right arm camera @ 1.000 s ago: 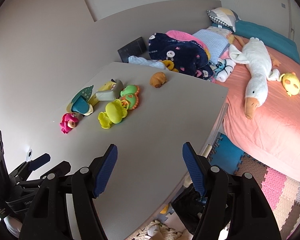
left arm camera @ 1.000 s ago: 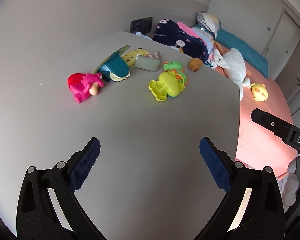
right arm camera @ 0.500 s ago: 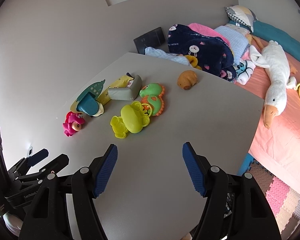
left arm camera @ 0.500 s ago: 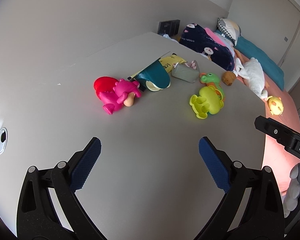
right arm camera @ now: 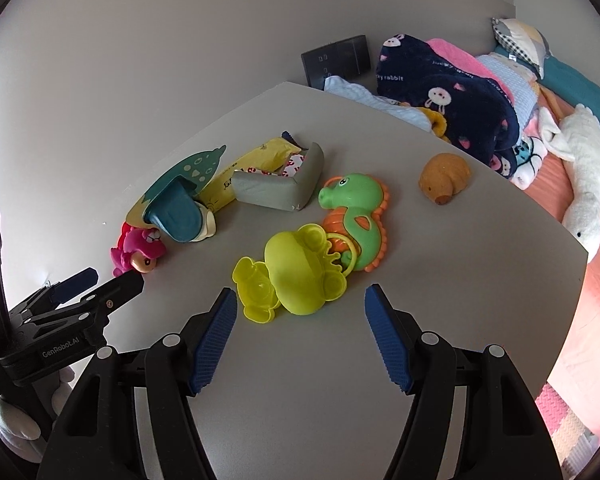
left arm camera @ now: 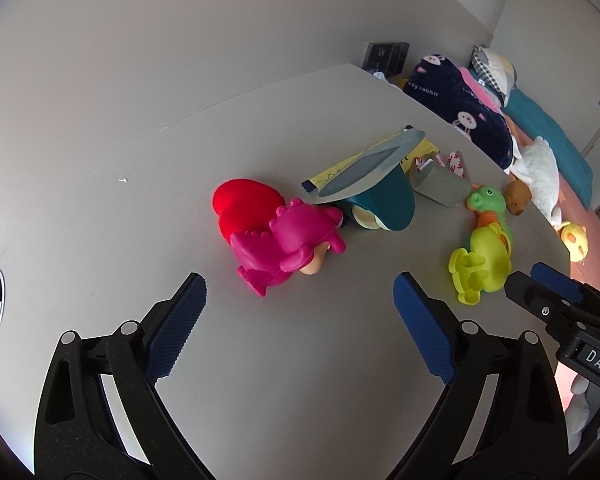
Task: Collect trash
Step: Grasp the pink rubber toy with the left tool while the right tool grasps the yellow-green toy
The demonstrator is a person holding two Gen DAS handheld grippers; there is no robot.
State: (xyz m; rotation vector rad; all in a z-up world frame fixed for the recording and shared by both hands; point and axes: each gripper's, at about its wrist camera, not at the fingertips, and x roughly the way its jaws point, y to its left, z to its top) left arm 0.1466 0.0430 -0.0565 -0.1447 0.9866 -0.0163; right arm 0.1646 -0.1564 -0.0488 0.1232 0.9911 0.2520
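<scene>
On the grey table (left arm camera: 300, 360) lie a yellow wrapper (right arm camera: 248, 160), partly under a teal scoop toy (right arm camera: 178, 212), and a grey foam corner guard (right arm camera: 276, 188) with peeled tape backing. The wrapper (left arm camera: 340, 168) and guard (left arm camera: 440, 186) also show in the left wrist view. My left gripper (left arm camera: 296, 320) is open and empty, just short of a pink toy (left arm camera: 288, 246). My right gripper (right arm camera: 300, 336) is open and empty, just short of a yellow-green frog toy (right arm camera: 296, 272).
A green and orange seahorse toy (right arm camera: 356, 216), a brown plush (right arm camera: 444, 176) and a red toy (left arm camera: 246, 206) also lie on the table. A bed (right arm camera: 580, 184) with blankets and a white goose plush (right arm camera: 584, 168) stands to the right, past the table edge.
Both grippers have moved forward over the table toward the toys, which now look much larger and closer. Both stay open and empty.
</scene>
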